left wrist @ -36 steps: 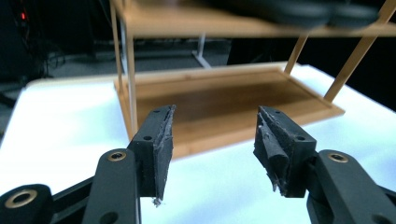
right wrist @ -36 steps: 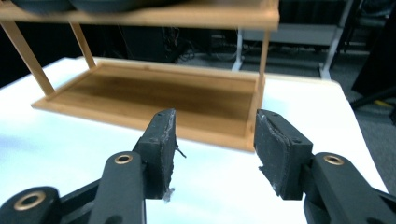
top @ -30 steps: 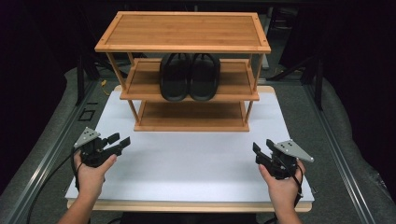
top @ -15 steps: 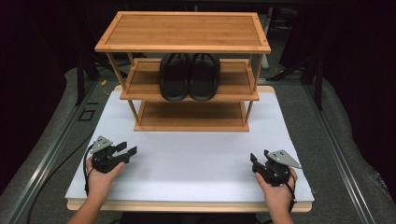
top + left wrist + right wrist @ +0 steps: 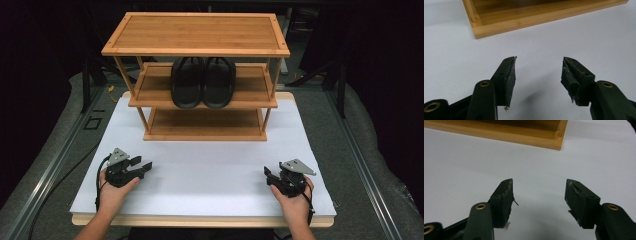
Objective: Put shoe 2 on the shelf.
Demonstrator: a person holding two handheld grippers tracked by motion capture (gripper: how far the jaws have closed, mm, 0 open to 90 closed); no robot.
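- High view: my left gripper [image 5: 144,167] rests at 7 o'clock on the white board [image 5: 210,175], jaws spread, just opening, nothing between.
- My right gripper [image 5: 268,176], at 5 o'clock, likewise.
- Three-tier bamboo rack [image 5: 197,35] stands at 12 o'clock, pair of black sandals [image 5: 202,82] on its middle shelf.

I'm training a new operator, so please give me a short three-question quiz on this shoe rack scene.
1. Which shelf of the bamboo rack bears the black sandals?
2. True or false: the left gripper holds a sandal.
3. What lies under the right gripper: A) white board, B) grey floor, C) rack top?

Key: 1. The middle shelf. 2. False; its jaws are open, with nothing between them. 3. A.
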